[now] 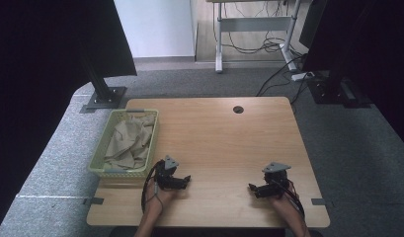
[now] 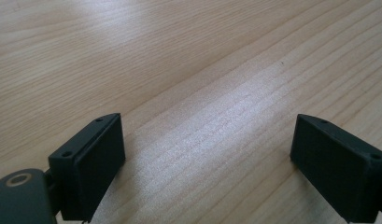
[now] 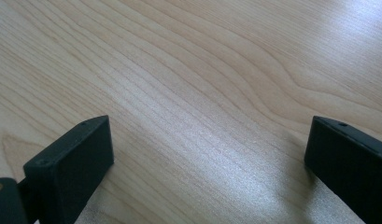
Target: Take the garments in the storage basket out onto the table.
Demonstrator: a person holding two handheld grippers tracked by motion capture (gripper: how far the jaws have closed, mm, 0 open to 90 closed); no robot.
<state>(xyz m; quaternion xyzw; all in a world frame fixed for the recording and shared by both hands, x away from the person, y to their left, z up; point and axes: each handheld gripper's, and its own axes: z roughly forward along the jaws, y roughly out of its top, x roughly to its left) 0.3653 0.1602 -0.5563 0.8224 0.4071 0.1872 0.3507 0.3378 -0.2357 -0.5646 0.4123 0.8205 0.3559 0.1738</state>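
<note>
My left gripper (image 1: 186, 179) rests low on the wooden table (image 1: 214, 138) near its front edge, just right of a pale green basket (image 1: 101, 159). Its black jaws stand wide apart in the left gripper view (image 2: 205, 154), with bare wood between them. My right gripper (image 1: 252, 188) lies toward the front right of the table, pointing left. Its jaws are also spread wide (image 3: 207, 158) over bare wood. Crumpled beige cloth (image 1: 130, 140) sits inside the basket.
A round cable hole (image 1: 238, 109) sits near the table's far edge. Black stands (image 1: 103, 91) rise off the far left and far right corners. A white desk frame and cables (image 1: 254, 44) stand on the carpet beyond.
</note>
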